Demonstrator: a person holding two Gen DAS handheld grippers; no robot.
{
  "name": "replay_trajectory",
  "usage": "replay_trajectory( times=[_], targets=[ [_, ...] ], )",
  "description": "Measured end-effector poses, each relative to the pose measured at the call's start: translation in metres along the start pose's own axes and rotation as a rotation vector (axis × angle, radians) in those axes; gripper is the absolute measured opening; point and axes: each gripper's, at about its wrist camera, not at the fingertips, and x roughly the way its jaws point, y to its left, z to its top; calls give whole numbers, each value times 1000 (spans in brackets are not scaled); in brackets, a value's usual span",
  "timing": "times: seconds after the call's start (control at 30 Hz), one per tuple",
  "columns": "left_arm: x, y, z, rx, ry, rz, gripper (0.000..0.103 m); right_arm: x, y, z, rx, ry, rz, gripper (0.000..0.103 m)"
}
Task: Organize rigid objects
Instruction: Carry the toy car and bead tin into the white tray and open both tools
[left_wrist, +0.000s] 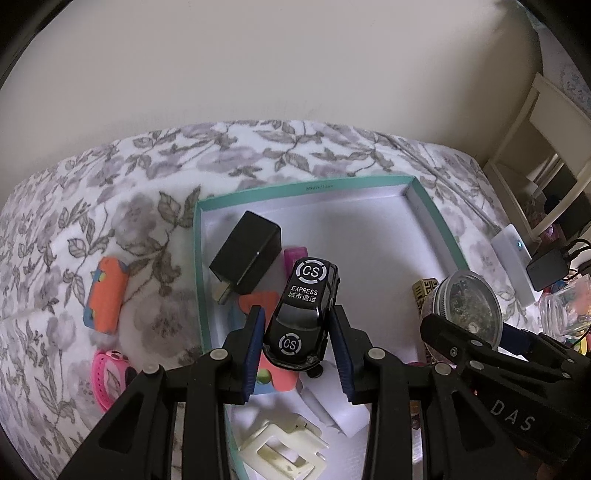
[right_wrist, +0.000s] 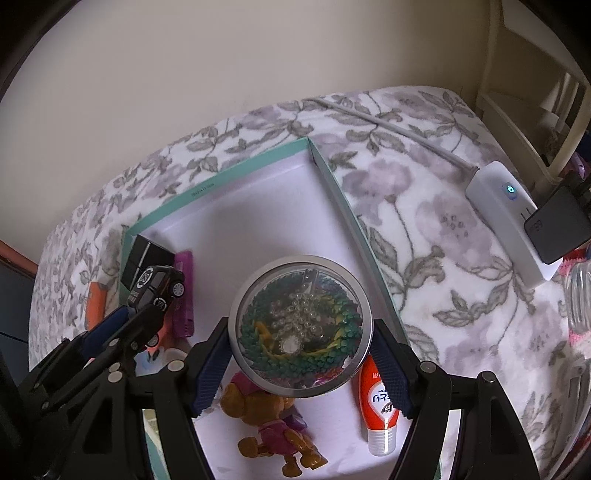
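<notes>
So the left gripper (left_wrist: 298, 325) was clamped narrow on a black toy car (left_wrist: 301, 314), blue pads (left_wrist: 255, 332) squeezing both its sides, nose toward the camera, held over the teal box (left_wrist: 436, 218). The right gripper (right_wrist: 300, 363) sat way wider, its fingers (right_wrist: 389, 376) hugging a round clear jar (right_wrist: 300, 326) of beads, also above the box, with a dog figure (right_wrist: 273, 428) just below it.

Soft, even room light is falling on the bed (left_wrist: 147, 177) and the wall (left_wrist: 258, 55), leaving only faint shadows lying inside the box (left_wrist: 436, 214). Both fisheye views are bending straight edges and darkening to black at the corners. Glare is glinting off the jar (right_wrist: 299, 325) lid and the car (left_wrist: 303, 306) roof. Nearby gripper frames are looking slightly soft.
</notes>
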Motion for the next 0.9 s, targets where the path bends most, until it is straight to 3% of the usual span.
replay_trajectory(
  times=[0.6,0.9],
  targets=[
    [5,0,0,6,14,19,37,10,-2,0,2,27,7,76],
    [-11,5,8,-12,-13,21,48,6,2,1,-15,30,-4,76]
  ],
)
